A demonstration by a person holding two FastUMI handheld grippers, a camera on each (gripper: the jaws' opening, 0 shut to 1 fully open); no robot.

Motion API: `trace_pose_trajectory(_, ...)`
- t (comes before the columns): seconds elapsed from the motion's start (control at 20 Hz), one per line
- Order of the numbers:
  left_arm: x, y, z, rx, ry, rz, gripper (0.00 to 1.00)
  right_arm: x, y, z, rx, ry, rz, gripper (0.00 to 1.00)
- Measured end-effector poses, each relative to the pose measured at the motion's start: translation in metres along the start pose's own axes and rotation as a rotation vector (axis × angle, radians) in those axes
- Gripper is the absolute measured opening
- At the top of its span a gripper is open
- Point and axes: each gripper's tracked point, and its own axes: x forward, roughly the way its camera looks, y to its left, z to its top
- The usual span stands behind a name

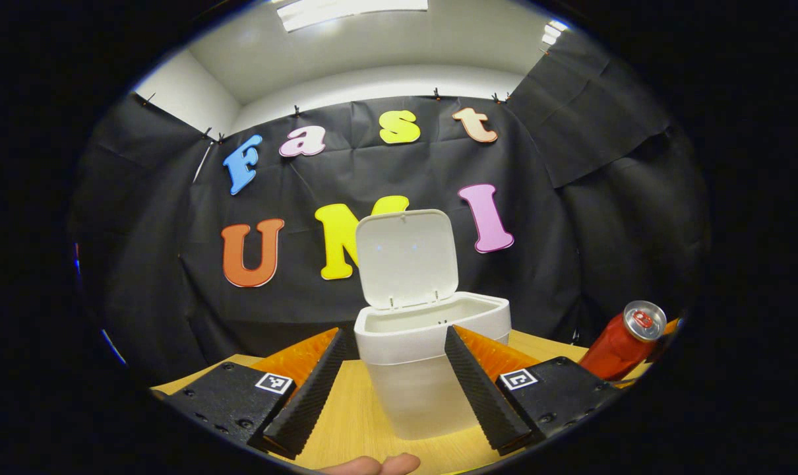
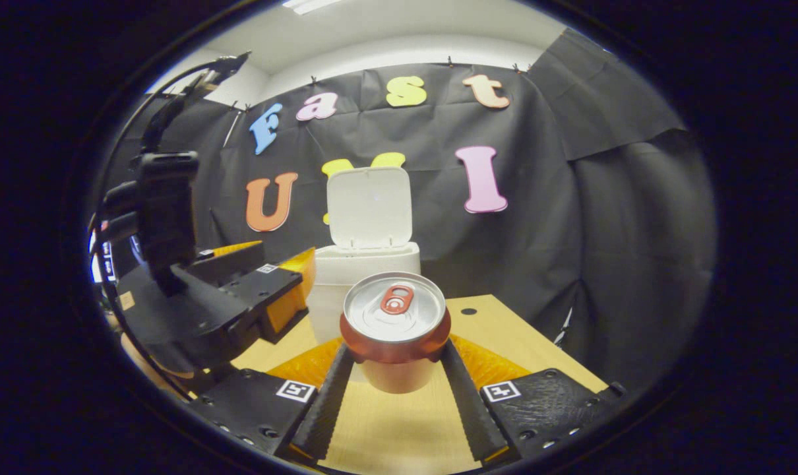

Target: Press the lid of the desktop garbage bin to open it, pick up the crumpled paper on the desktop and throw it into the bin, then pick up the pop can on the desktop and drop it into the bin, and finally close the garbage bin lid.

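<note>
1. In the right gripper view we see the can (image 2: 395,323) close up: a red body with a silver top and a red pull tab, its top tipped toward the camera.
2. The right gripper (image 2: 395,366) pinches the can between its two fingers, one pressing on each side, and holds it above the table (image 2: 504,343), in front of the bin.
3. In the left gripper view the can (image 1: 622,342) shows at the far right, leaning, beside the bin and above the table edge.
4. The bin (image 1: 432,356) is white and stands on the wooden table (image 1: 353,422). Its lid (image 1: 406,258) stands upright, swung fully open at the back.
5. We look at the bin's rim from low down, so we cannot tell what lies inside it.
6. The left gripper (image 1: 395,389) has its fingers spread wide, holding nothing; the bin sits beyond and between them, and we cannot tell whether they touch it.
7. In the right gripper view the left gripper (image 2: 287,290) is at the left, just beside the bin (image 2: 363,264), whose lid (image 2: 369,206) is raised.
8. A fingertip (image 1: 372,465) of the person shows at the bottom edge of the left gripper view.
</note>
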Motion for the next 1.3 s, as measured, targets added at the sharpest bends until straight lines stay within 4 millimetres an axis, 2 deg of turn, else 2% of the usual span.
trace_pose_trajectory(0.15,-0.028,0.036,-0.013,-0.023,0.012,0.067,0.98,-0.010,0.024,-0.005,-0.009,0.008,0.028,0.77)
trace_pose_trajectory(0.35,-0.055,0.066,-0.029,-0.089,0.022,0.075,0.98,-0.024,0.056,-0.012,-0.065,0.017,0.056,0.77)
trace_pose_trajectory(0.5,-0.063,0.087,-0.040,-0.077,0.044,0.087,0.98,-0.028,0.066,-0.017,-0.098,0.044,0.046,0.77)
trace_pose_trajectory(0.65,-0.066,0.098,-0.048,-0.102,0.055,0.074,0.98,-0.030,0.073,-0.010,-0.073,0.068,0.037,0.77)
trace_pose_trajectory(0.75,-0.070,0.101,-0.050,-0.109,0.057,0.052,0.98,-0.031,0.069,0.004,-0.078,0.061,0.021,0.77)
trace_pose_trajectory(0.95,-0.075,0.115,-0.052,-0.116,0.059,0.039,0.98,-0.024,0.049,0.038,-0.093,0.004,-0.056,0.77)
trace_pose_trajectory(1.2,-0.074,0.124,-0.053,-0.170,0.061,0.022,0.98,-0.001,0.043,0.089,-0.083,-0.034,-0.058,0.77)
trace_pose_trajectory(1.3,-0.074,0.135,-0.056,-0.154,0.066,0.039,0.98,0.011,0.041,0.101,-0.096,-0.027,-0.065,0.76)
